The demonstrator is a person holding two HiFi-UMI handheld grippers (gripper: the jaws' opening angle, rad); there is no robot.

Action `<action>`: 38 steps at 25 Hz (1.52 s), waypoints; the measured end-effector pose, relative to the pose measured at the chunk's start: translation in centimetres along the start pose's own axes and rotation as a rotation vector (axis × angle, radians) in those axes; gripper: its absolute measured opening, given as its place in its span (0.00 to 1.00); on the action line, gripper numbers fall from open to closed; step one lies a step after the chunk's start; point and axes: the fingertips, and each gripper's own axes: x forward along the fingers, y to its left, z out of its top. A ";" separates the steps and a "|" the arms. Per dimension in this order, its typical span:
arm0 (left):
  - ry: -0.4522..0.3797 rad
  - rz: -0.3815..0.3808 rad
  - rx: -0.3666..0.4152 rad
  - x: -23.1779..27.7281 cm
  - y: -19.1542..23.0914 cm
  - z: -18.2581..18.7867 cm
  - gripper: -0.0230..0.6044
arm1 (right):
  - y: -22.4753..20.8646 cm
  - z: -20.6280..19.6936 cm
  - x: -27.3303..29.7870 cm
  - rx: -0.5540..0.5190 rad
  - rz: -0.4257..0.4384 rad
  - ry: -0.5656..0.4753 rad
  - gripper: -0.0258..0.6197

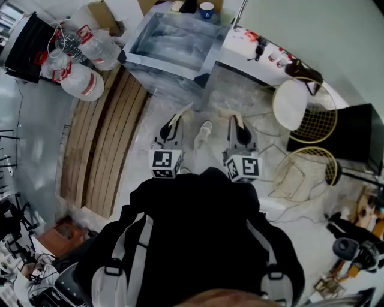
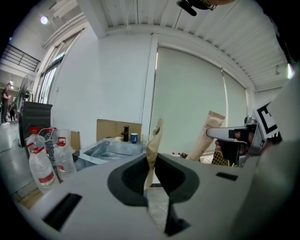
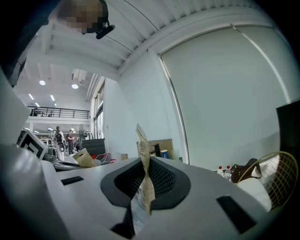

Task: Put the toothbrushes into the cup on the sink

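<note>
the left packet [image 2: 153, 145], pinched in the left gripper [image 2: 151, 176], and the right packet [image 3: 142, 154], pinched in the right gripper [image 3: 143, 185], hide their contents. on the sink [image 1: 174, 42], at its far rim, the blue cup [image 1: 206, 10] is too small to see into; beside it, what seems a tap [image 1: 188, 5] is cut by the top edge.
</note>
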 end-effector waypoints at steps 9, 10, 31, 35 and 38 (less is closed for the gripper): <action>-0.006 -0.006 -0.002 12.4 3.3 4.8 0.10 | -5.8 2.6 11.9 0.003 0.000 -0.003 0.08; -0.002 -0.004 -0.001 13.7 3.6 5.4 0.10 | -6.4 3.0 13.1 0.005 0.003 0.001 0.08; 0.038 0.045 0.027 29.3 6.9 13.7 0.10 | -14.1 7.5 27.8 0.072 0.027 0.000 0.08; 0.052 0.032 0.026 30.9 8.1 14.4 0.10 | -14.0 7.4 29.3 0.062 0.007 0.008 0.08; 0.050 0.020 0.025 31.7 9.0 15.1 0.10 | -13.6 7.6 30.1 0.063 -0.016 0.009 0.08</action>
